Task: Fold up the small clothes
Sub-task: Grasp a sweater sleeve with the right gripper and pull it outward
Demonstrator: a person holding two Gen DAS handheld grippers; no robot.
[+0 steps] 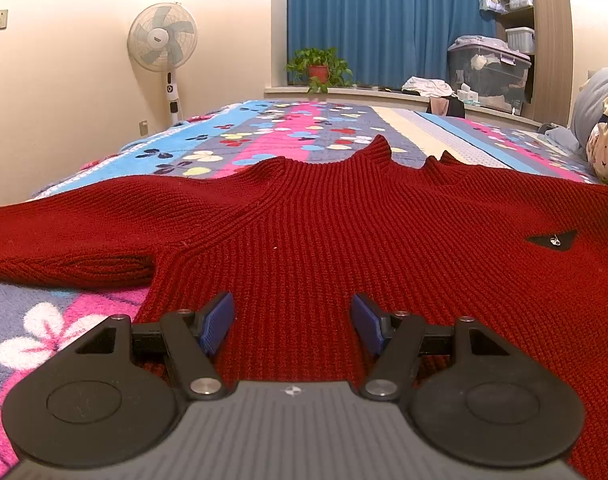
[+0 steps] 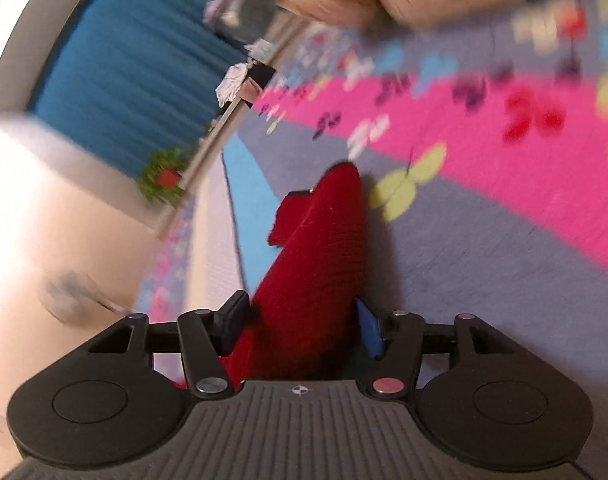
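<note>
While the left gripper point(image 1: 292, 320) stands open over the dark red ribbed knit sweater point(image 1: 323, 232) spread on the flowered bedspread point(image 1: 264, 128), only the blurred right view shows the right gripper point(image 2: 300, 322), jaws apart around a sleeve point(image 2: 315, 248).

A dark red ribbed knit sweater point(image 1: 343, 232) lies flat on the bed, collar toward 12 o'clock, 1 sleeve spread toward 9 o'clock.

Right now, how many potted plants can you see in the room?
1. The potted plant stands on the window ledge before the blue curtain, beyond the bed; others may be hidden.
</note>
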